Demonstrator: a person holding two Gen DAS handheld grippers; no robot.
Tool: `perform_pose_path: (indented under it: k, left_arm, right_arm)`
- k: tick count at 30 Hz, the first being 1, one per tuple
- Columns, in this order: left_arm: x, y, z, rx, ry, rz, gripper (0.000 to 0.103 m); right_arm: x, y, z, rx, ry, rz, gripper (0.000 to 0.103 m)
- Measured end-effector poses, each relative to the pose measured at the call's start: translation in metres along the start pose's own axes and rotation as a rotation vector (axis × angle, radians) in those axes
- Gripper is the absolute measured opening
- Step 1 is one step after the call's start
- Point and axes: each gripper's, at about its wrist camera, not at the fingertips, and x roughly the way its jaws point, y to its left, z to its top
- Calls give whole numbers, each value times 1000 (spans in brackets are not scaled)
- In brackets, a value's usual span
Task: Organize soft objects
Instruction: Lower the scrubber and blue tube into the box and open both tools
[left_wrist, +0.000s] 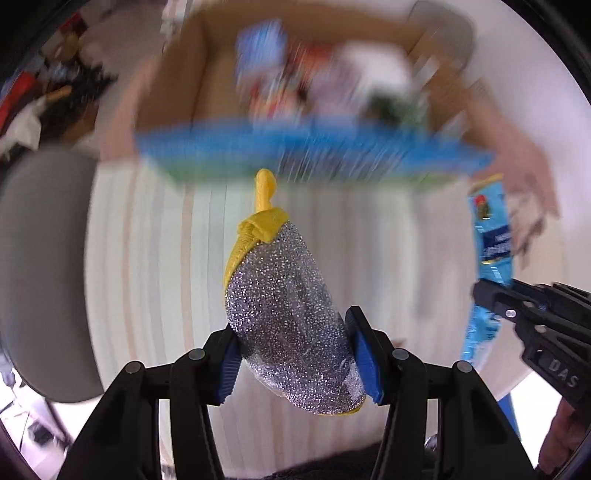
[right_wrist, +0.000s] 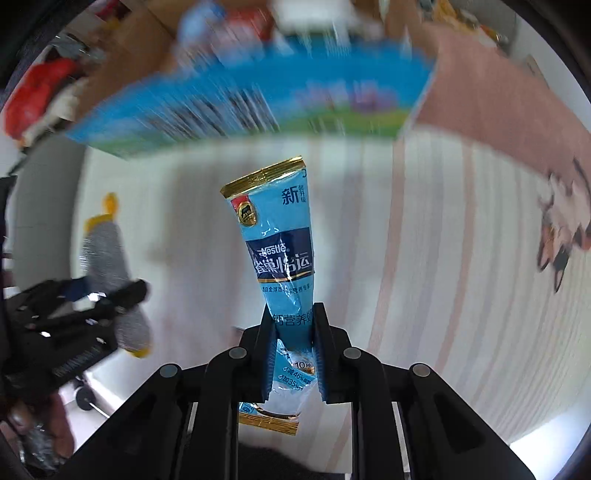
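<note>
My left gripper (left_wrist: 295, 363) is clamped on a silver glitter scrubber (left_wrist: 284, 314) with a yellow fabric edge and a yellow loop at its far tip; the blue pads press its two sides near the wide end, and the rest sticks out ahead, lifted off the striped tablecloth (left_wrist: 166, 277). My right gripper (right_wrist: 293, 354) is closed tight on a light blue Nestle sachet (right_wrist: 279, 243), pinching it low so the packet crumples between the pads, its gold-trimmed top pointing away from me and its gold bottom edge hanging behind the fingers.

From the left wrist camera the sachet and the right gripper show at the right edge; from the right wrist camera the scrubber (right_wrist: 107, 258) and left gripper (right_wrist: 92, 295) sit at the left, so the two tools are side by side, apart from each other.

Beyond both, at the far side of the table, stands an open cardboard box (left_wrist: 184, 74) with a blue printed front panel (left_wrist: 314, 147). Its contents are blurred colours I cannot make out. A pink cloth (right_wrist: 498, 110) with a cartoon figure lies at the far right.
</note>
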Motion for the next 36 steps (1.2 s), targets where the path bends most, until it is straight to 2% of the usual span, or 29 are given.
perform_pose_path:
  k: [2, 5, 8, 12, 17, 23, 29, 36]
  left_arm:
    - [-34, -8, 26, 33, -48, -29, 51]
    - [-62, -7, 69, 59, -65, -60, 51]
    - [-73, 10, 114, 78, -84, 2, 51]
    - [-58, 37, 169, 48, -61, 80, 51]
    - [-7, 66, 217, -8, 79, 109, 51]
    - [57, 76, 251, -1, 206, 176, 51]
    - [87, 77, 256, -10, 272, 187, 51]
    - [96, 82, 255, -50, 307, 145, 55]
  right_arm:
    - [-41, 6, 18, -28, -70, 4, 19]
    - [-88, 6, 52, -51, -139, 4, 19]
    - [-122, 2, 96, -72, -195, -50, 19]
    - [-130, -12, 157, -65, -189, -100, 19]
    - [-93, -17, 215, -50, -130, -146, 19]
    - [-18, -35, 250, -51, -34, -228, 19]
    - [28, -53, 265, -29, 36, -271, 19]
    - [41, -60, 265, -30, 57, -303, 19]
